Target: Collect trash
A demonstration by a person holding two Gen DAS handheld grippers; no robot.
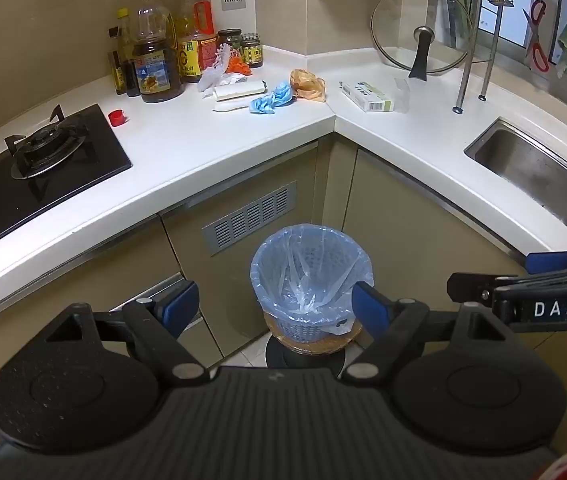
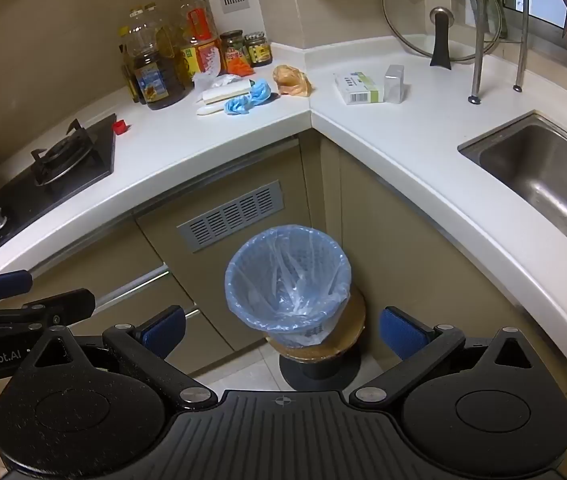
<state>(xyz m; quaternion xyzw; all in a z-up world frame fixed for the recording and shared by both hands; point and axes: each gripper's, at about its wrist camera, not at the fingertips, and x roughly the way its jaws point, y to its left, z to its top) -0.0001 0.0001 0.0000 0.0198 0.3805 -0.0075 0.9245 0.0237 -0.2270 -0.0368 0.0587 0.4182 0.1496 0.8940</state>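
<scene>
Both our jaws stand wide apart and hold nothing: left gripper [image 1: 275,306] and right gripper [image 2: 283,330] hover near, above the blue-lined trash bin [image 2: 287,280] on the floor. Far on the white counter [image 2: 203,148] lie blue crumpled gloves [image 2: 248,96], an orange bag [image 2: 292,80] and a small carton [image 2: 357,88].

The left gripper [image 1: 275,306] is built of matte black plastic: a ribbed central plate, two round stippled housings at about 8 and 4 o'clock, and angled link arms joined by silver pivot pins. Blue pads [image 1: 181,304] are fitted to the fingers. The right gripper [image 2: 281,330] is made alike, with a small crosshair mark printed on its plate.
</scene>
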